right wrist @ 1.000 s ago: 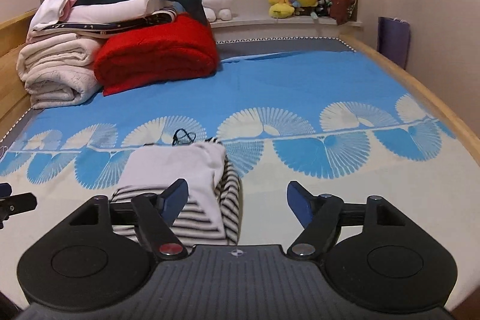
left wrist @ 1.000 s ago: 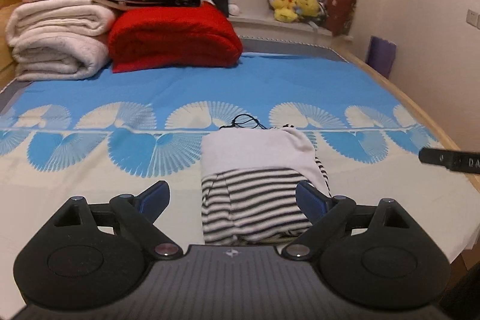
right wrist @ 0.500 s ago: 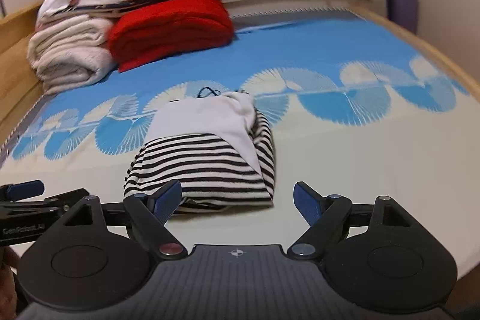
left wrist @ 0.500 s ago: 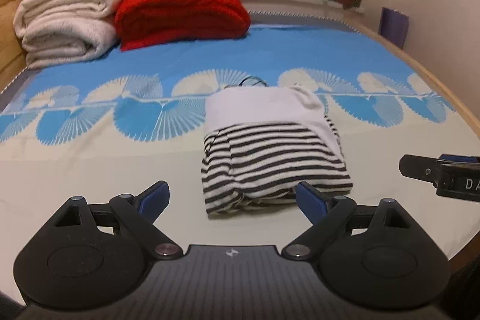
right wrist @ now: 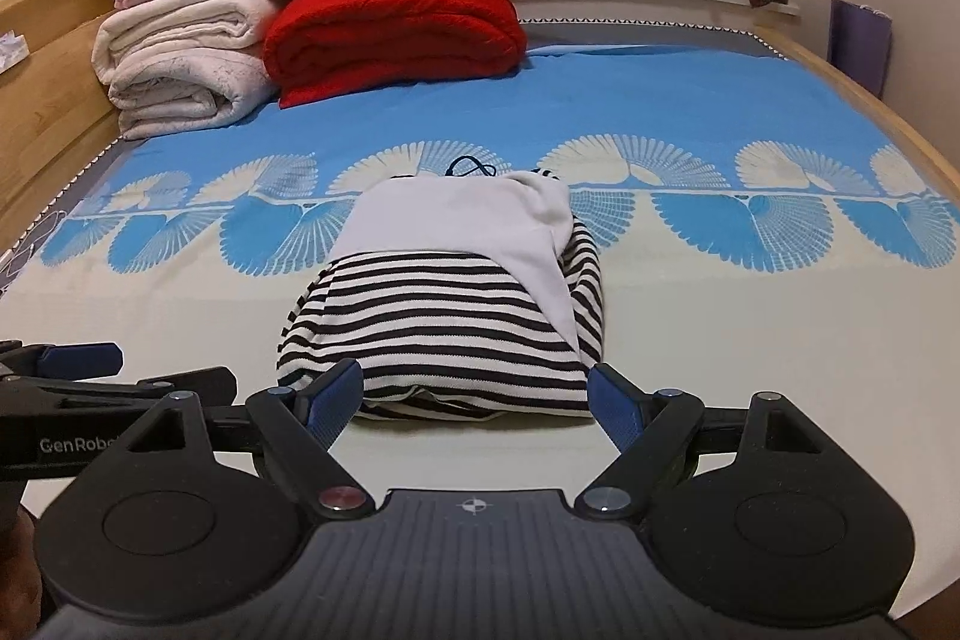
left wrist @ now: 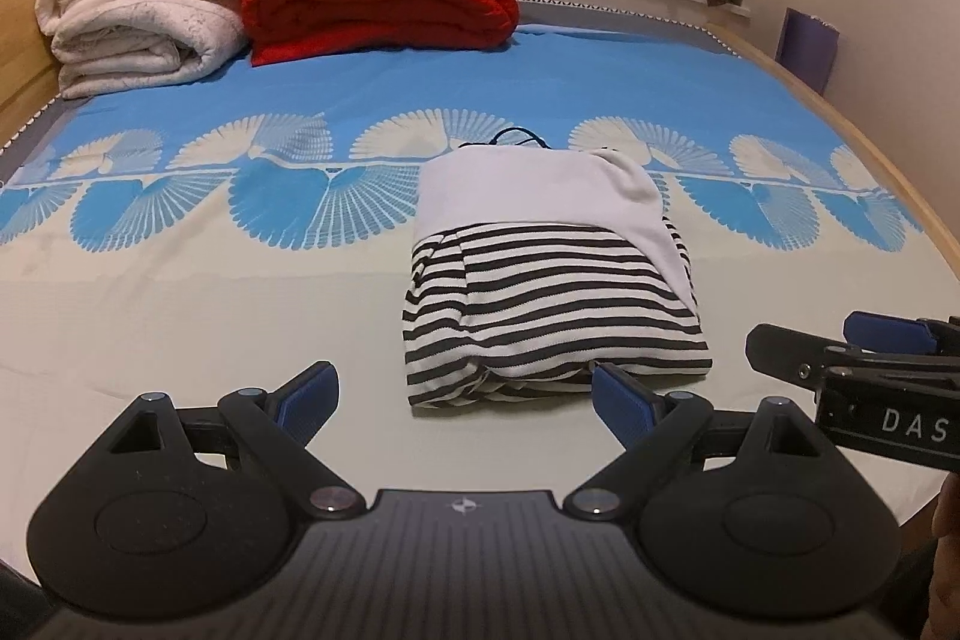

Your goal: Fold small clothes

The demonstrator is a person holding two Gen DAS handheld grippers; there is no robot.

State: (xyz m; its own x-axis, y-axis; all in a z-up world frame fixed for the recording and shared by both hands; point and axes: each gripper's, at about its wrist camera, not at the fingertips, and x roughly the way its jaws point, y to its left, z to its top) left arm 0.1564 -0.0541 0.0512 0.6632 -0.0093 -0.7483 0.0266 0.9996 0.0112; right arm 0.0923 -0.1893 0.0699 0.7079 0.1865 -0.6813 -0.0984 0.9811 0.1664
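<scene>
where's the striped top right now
The striped top lies folded on the bed, just ahead of both open grippers: centred before the right gripper, right of centre before the left gripper. The red blanket sits far behind it.

From my left feed, the right claw [left wrist: 840, 358] runs off the right edge, its lettering cut short. On the right feed, the left claw [right wrist: 114, 370] is clipped at the left edge. The striped garment's [right wrist: 438, 328] inner layers stay hidden.

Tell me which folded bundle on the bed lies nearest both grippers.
The black-and-white striped folded garment, alone on the cream part of the sheet just ahead of the open fingers. The red blanket and cream blankets sit far back.
</scene>
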